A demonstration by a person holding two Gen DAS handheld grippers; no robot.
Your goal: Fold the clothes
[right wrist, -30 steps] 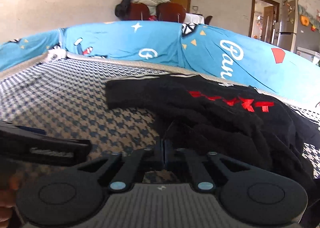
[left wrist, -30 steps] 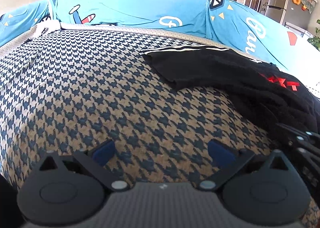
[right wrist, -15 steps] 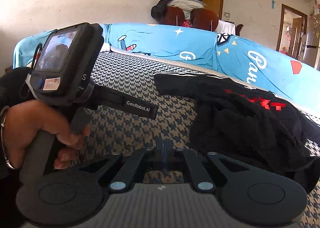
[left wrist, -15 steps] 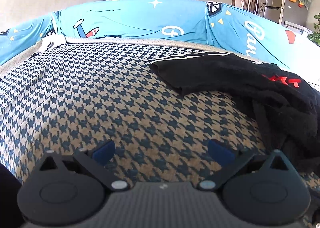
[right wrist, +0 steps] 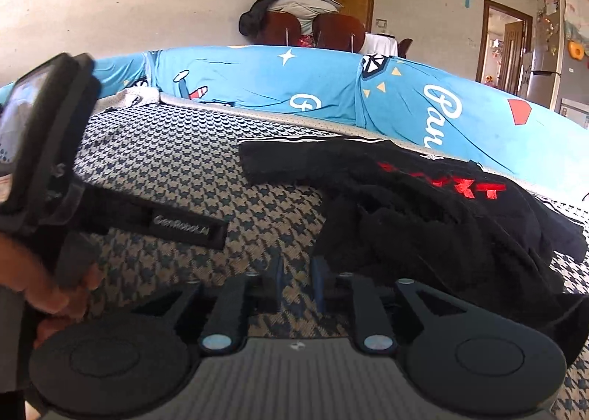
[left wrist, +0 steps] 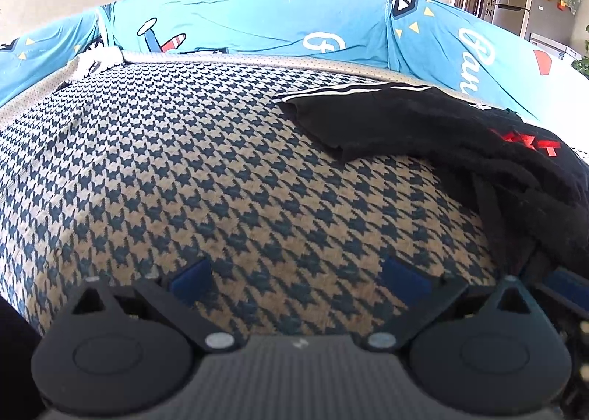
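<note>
1. Looking along my left gripper (left wrist: 300, 282), I see its two blue-padded fingers (left wrist: 191, 280) spread wide with nothing between them, only the houndstooth cover (left wrist: 176, 169) of the sofa below.
2. My right gripper (right wrist: 297, 282) is just opening: its fingers (right wrist: 317, 283) stand a narrow gap apart, and only patterned cover shows in that gap, no cloth.
3. The black garment (right wrist: 423, 214) lies crumpled on the seat, ahead and to the right of my right gripper; its nearest folds come close to the right finger, but I cannot tell whether they touch it.
4. Red lettering (right wrist: 467, 186) shows on the upper side of the garment, and a flatter part with thin white stripes (left wrist: 353, 90) along its far edge stretches leftward toward the backrest.
5. From the left wrist view the garment (left wrist: 441, 133) sits well to the right of my left gripper, apart from it.
6. A bright blue printed sheet (left wrist: 257, 22) covers the sofa back behind everything.
7. My left hand (right wrist: 40, 283) shows at the left of the right wrist view, wrapped round its gripper's handle.
</note>
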